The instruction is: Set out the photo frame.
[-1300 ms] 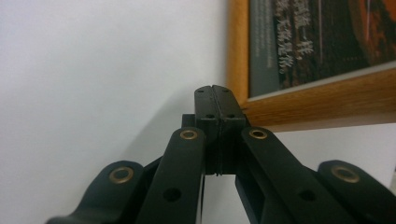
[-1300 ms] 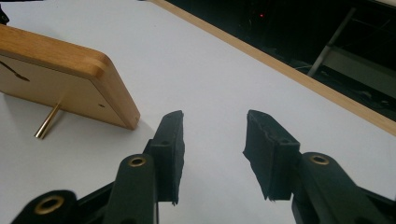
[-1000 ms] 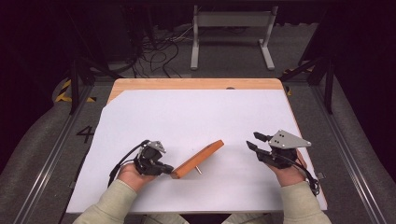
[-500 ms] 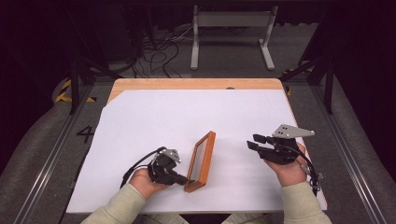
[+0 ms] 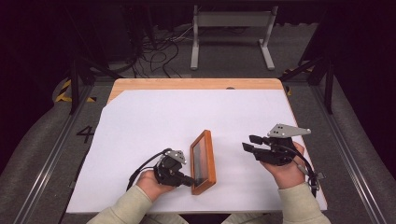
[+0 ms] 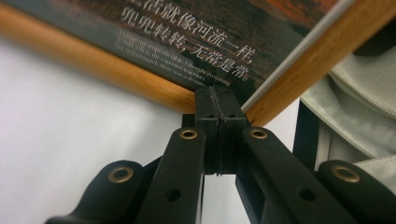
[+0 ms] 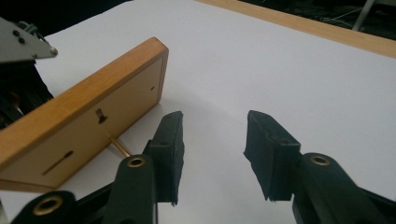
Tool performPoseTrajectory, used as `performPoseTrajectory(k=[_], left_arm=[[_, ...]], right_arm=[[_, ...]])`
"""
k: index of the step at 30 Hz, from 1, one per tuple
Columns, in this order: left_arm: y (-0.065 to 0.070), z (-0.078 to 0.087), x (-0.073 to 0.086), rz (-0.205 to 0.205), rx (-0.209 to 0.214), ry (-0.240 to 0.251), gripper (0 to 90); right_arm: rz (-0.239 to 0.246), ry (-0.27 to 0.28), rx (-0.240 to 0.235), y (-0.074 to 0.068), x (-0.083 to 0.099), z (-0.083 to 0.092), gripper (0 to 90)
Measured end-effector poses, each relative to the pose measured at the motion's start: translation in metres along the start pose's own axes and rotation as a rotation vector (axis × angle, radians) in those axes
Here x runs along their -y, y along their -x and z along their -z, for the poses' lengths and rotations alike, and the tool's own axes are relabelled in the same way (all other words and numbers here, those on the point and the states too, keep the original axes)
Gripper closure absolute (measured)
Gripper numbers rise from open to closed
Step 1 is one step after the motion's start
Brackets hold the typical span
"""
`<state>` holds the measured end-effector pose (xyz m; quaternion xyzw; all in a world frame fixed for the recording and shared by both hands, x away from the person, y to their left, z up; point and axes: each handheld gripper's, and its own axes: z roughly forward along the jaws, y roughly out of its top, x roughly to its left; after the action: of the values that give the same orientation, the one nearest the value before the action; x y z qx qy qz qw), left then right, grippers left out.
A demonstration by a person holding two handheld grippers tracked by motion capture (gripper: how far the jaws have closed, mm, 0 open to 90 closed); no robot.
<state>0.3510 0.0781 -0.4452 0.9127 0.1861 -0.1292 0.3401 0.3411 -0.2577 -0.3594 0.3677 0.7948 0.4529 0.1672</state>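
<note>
left gripper (image 5: 190, 180) pinches the near corner of the wooden picture frame (image 5: 203, 161), tilted on edge, while right gripper (image 5: 249, 143) hovers spread apart beside it.

My left gripper (image 5: 190, 180) has swung the wooden picture frame (image 5: 203, 161) round: 1 s ago it lay diagonal, far end pointing to upper right of the high view; now it stands on edge, running nearly straight up the frame, glass side facing left. My left hand (image 5: 148, 183) slid right and down toward bottom centre. Jaws clamped on its near corner throughout. My right gripper (image 5: 248, 143) drifted slightly left and down, jaws apart.
</note>
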Motion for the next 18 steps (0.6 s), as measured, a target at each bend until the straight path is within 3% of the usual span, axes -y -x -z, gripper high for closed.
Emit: performPoseTrajectory(k=[5, 10, 13, 18], left_arm=[[0.005, -0.002, -0.002, -0.021, -0.028, -0.007, 89.7], [0.002, 0.01, 0.001, -0.016, -0.046, 0.047, 85.1], [-0.001, 0.021, 0.005, 0.008, -0.072, 0.1, 81.9], [-0.01, 0.046, 0.015, 0.056, -0.116, 0.218, 74.1]], right_arm=[[-0.065, -0.04, -0.081, -0.01, -0.009, -0.004, 53.8], [-0.071, -0.084, -0.14, -0.031, -0.02, -0.013, 51.2], [-0.077, -0.107, -0.159, -0.046, -0.028, -0.02, 48.0], [-0.121, -0.148, -0.164, -0.052, -0.037, -0.035, 46.1]])
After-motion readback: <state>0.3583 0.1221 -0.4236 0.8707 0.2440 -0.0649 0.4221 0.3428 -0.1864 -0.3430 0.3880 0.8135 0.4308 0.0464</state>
